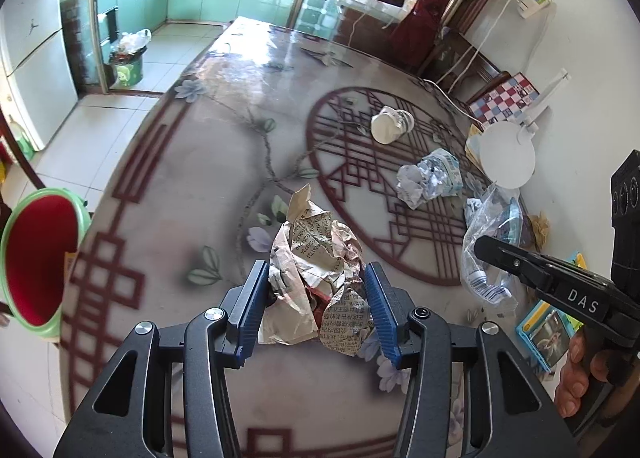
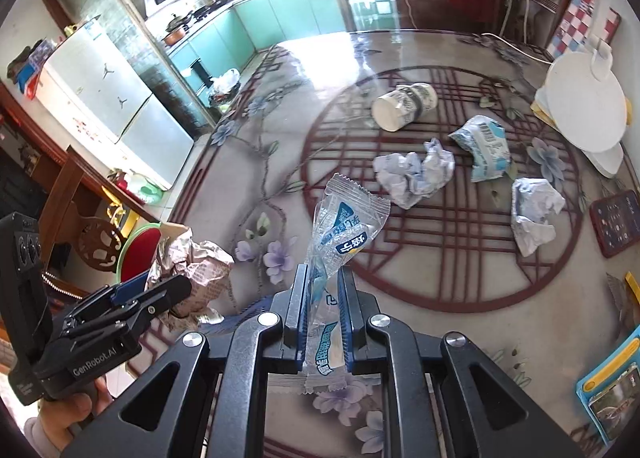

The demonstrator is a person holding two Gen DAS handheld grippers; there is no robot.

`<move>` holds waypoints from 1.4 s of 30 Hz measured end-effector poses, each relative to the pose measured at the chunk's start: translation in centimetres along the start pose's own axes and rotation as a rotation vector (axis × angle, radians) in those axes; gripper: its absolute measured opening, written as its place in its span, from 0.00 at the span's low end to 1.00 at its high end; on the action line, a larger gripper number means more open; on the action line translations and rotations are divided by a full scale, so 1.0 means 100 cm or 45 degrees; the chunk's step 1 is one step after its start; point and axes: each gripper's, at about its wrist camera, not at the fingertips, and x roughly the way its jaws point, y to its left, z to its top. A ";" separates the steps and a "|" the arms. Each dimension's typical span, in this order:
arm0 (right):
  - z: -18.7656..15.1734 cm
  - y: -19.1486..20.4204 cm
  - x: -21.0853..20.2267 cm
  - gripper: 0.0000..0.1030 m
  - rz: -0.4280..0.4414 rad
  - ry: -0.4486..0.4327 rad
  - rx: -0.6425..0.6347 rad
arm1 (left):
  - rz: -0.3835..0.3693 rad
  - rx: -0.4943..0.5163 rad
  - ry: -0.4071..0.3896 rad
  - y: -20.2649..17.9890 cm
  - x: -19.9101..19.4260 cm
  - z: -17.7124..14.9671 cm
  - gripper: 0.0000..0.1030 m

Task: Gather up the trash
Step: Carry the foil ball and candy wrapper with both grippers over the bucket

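My left gripper (image 1: 316, 306) had its blue pads pressed against both sides of a crumpled newspaper wad (image 1: 316, 258), low in the centre of the left wrist view above the patterned table (image 1: 180, 185). My right gripper (image 2: 323, 318) was nearly closed on a clear plastic wrapper (image 2: 344, 225). More crumpled paper (image 2: 412, 173) and a tipped paper cup (image 2: 402, 105) lay at upper right, with the red bin (image 1: 40, 258) at the left edge.

The red bin (image 1: 38, 258) with a green rim is cut off by the left edge of the left wrist view, and in the right wrist view the crumpled newspaper (image 2: 192, 274) hides most of it. The print on the clear wrapper (image 2: 344, 234) is too small to read (only blue patches show). The colourful booklet (image 2: 612, 390) runs off the right edge.
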 end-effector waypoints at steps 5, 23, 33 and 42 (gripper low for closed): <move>0.002 0.027 0.008 0.11 0.012 0.011 -0.046 | 0.026 -0.044 -0.026 0.024 -0.012 0.000 0.46; 0.005 0.127 0.039 0.11 0.035 0.034 -0.127 | 0.065 -0.110 -0.056 0.112 -0.041 0.008 0.46; 0.006 0.188 0.060 0.11 0.039 0.052 -0.195 | 0.094 -0.142 -0.056 0.169 -0.050 0.016 0.46; 0.010 0.264 0.095 0.11 0.095 0.111 -0.333 | 0.199 -0.262 -0.070 0.237 -0.065 0.011 0.46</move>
